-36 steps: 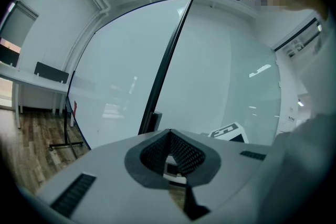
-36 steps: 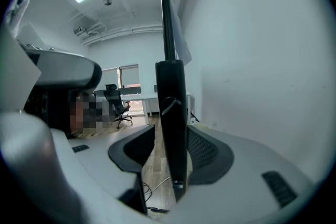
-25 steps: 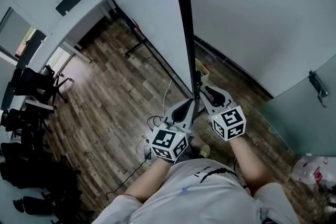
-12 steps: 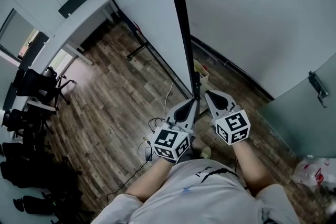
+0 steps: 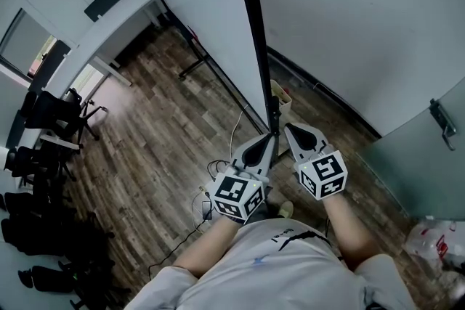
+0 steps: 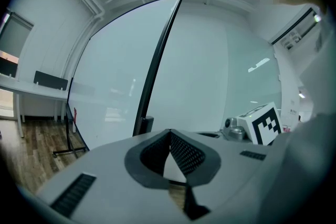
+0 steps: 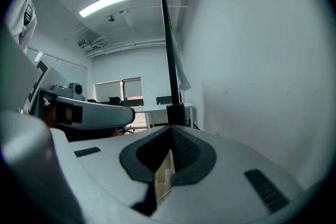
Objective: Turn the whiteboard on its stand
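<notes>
The whiteboard (image 5: pixel 211 3) stands almost edge-on to me, its black side frame (image 5: pixel 254 33) running down to a clamp near the floor (image 5: pixel 273 120). My left gripper (image 5: pixel 266 143) sits just left of the frame's lower end and is shut with nothing between its pads. My right gripper (image 5: pixel 289 129) is just right of the same spot, also shut and empty. In the left gripper view the board (image 6: pixel 110 86) and its frame (image 6: pixel 156 73) rise beyond the closed left gripper (image 6: pixel 169 132). Past the closed right gripper (image 7: pixel 171 128) the frame (image 7: pixel 169 50) is a thin vertical bar.
The stand's foot (image 5: pixel 190 67) reaches left across the wooden floor. Cables (image 5: pixel 212 169) lie by my feet. A white desk (image 5: pixel 109 36) and black chairs (image 5: pixel 51 120) stand to the left. A wall (image 5: pixel 349 11) and a glass door with a handle (image 5: pixel 440 124) close off the right.
The right gripper's jaws have come together and it has drifted slightly right. The left gripper stays beside the frame.
</notes>
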### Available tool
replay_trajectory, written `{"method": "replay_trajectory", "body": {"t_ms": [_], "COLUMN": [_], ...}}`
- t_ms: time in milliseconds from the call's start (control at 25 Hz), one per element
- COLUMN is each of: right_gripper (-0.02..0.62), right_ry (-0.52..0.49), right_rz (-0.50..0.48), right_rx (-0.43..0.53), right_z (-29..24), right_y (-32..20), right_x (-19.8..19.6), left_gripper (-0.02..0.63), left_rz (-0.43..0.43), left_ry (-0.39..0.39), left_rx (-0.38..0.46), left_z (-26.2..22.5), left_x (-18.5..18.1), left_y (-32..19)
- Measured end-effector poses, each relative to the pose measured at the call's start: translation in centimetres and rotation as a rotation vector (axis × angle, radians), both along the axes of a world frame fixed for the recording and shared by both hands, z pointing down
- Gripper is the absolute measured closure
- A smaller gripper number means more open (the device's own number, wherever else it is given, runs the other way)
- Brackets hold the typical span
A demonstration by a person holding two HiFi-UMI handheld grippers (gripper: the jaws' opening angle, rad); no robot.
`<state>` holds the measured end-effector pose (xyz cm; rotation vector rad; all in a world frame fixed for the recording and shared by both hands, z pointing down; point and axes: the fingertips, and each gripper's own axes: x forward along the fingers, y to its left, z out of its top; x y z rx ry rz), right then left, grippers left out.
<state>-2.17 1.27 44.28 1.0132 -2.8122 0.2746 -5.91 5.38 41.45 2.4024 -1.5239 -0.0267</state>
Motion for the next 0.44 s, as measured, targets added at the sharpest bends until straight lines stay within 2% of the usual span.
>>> {"method": "replay_trajectory", "body": {"t_ms": [440], "right_gripper": [0.581], "right_ry": [0.006], "right_rz": [0.0], "right_rx": [-0.004], "right_z": [0.23], "right_y": [-0.18], "right_x": [0.06], "left_gripper": [0.594], "left_rz": [-0.003], "left_ry": [0.001], "left_rx": [-0.003], "left_z": [0.23], "left_x": [-0.06], "left_y": [-0.17]}}
